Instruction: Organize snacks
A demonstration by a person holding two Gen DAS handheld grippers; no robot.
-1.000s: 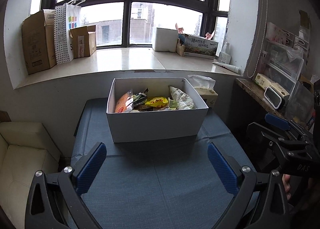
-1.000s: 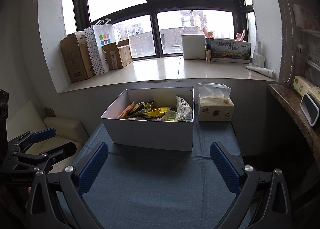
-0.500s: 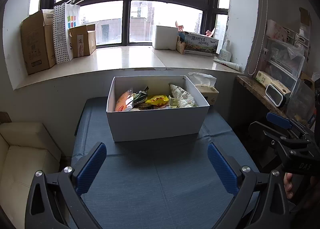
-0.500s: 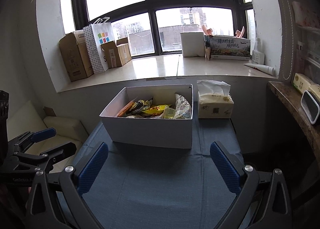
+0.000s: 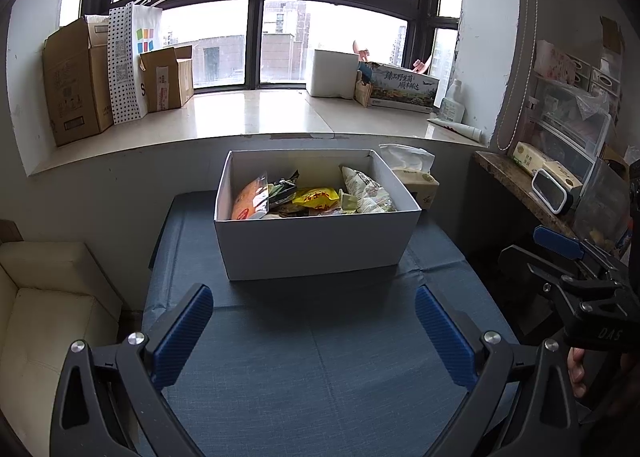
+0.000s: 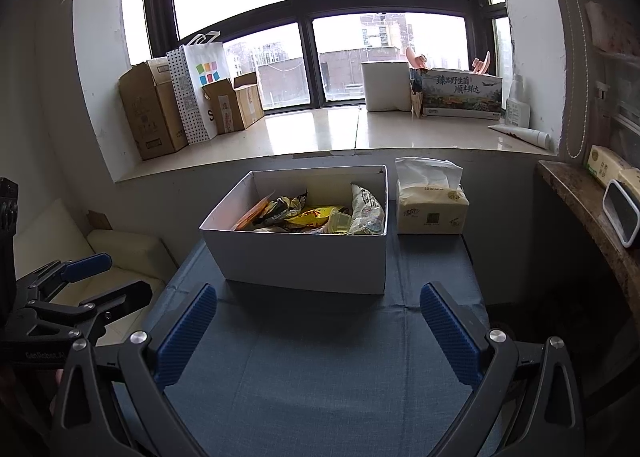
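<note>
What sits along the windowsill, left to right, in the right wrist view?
Tall carton → dotted bag → open carton → white box → printed box → bottle → tube.

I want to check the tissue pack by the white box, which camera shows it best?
The right wrist view: the tissue pack stands fully visible beside the white box. In the left wrist view the box's far corner hides most of it.
</note>
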